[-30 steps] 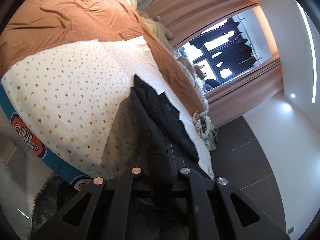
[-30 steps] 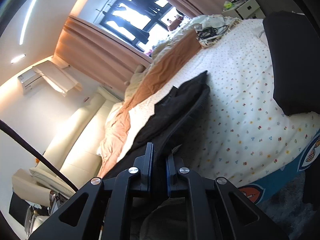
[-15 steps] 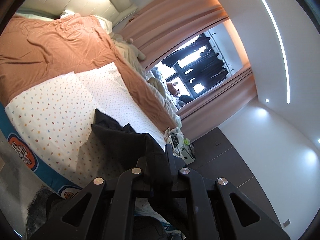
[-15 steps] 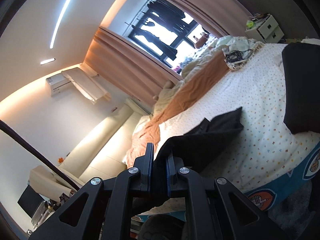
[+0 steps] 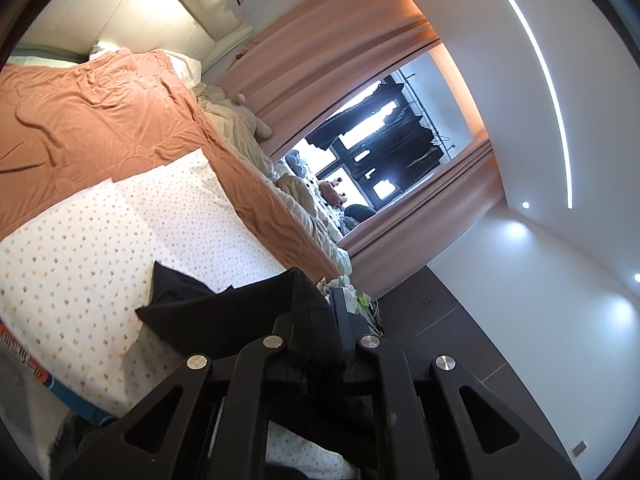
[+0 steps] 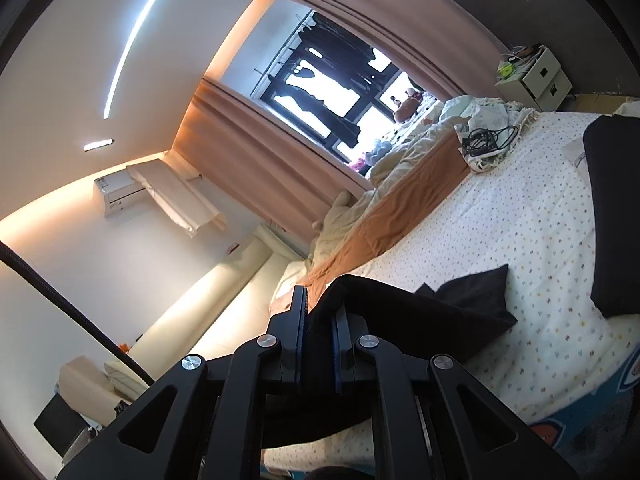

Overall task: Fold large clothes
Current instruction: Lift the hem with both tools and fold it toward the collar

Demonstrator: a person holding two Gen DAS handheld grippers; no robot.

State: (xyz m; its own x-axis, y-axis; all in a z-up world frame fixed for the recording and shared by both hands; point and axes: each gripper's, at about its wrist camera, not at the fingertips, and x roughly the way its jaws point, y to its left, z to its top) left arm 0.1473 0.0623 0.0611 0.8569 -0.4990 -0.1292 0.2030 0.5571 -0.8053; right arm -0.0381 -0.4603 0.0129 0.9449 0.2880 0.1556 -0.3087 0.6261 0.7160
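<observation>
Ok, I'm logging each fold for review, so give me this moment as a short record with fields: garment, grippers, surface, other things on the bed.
garment: black garment, lifted at one end, far end on the bed
left gripper: shut on black garment
right gripper: shut on black garment
surface: dotted white sheet beside an orange blanket
other: second dark piece near the sheet's edge; tangled cables

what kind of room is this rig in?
A home bedroom, most likely. A bed with a dotted sheet and an orange blanket fills most of the view, long curtains frame a window, and a small bedside cabinet stands near the bed's corner. A wall air conditioner also fits.
</observation>
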